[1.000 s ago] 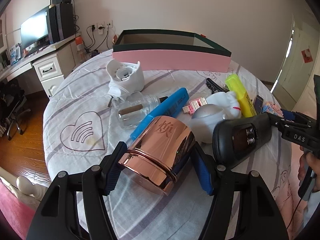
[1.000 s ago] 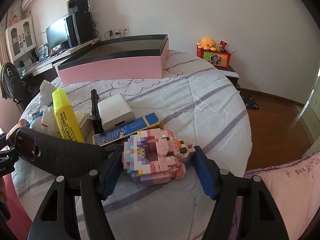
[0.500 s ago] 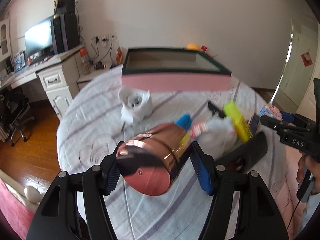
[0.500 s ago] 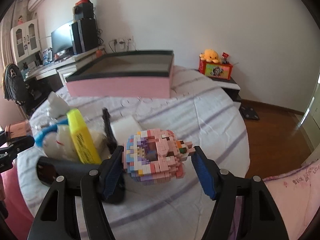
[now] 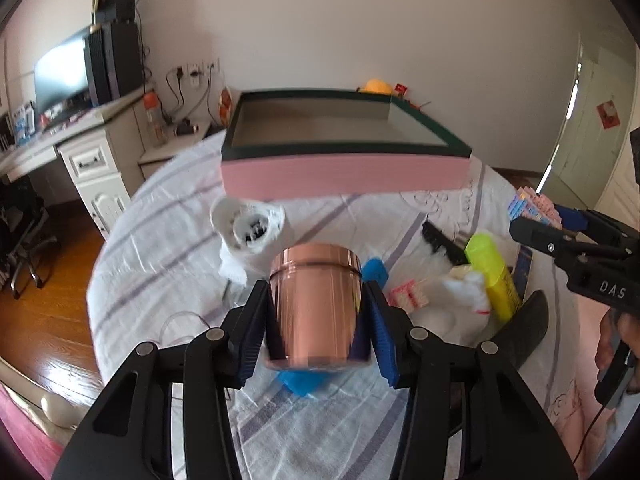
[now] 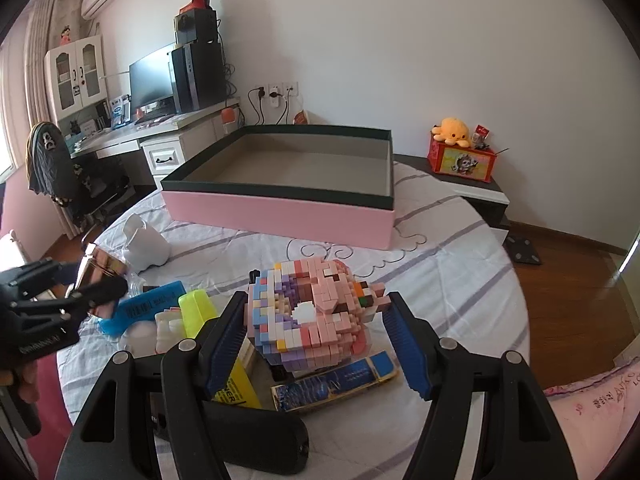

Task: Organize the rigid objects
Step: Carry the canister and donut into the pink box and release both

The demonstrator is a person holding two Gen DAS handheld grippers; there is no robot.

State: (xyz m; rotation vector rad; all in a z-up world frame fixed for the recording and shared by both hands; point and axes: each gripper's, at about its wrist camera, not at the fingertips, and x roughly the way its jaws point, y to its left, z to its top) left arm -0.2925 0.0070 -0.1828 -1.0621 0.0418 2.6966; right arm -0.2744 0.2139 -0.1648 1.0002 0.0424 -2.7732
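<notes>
Left wrist view, left tool: we see its jaws closing on the copper cup, blue pads against both sides, cup lifted above the table.
Left wrist view, box: our pink box sits open at the table's far side.
Left wrist view, clutter: yellow highlighter and blue marker lie beyond the cup.
Right wrist view, right tool: we hold the brick donut pinched between the pads, raised over a blue case.
Right wrist view, box: it stands beyond the donut, well apart.
</notes>
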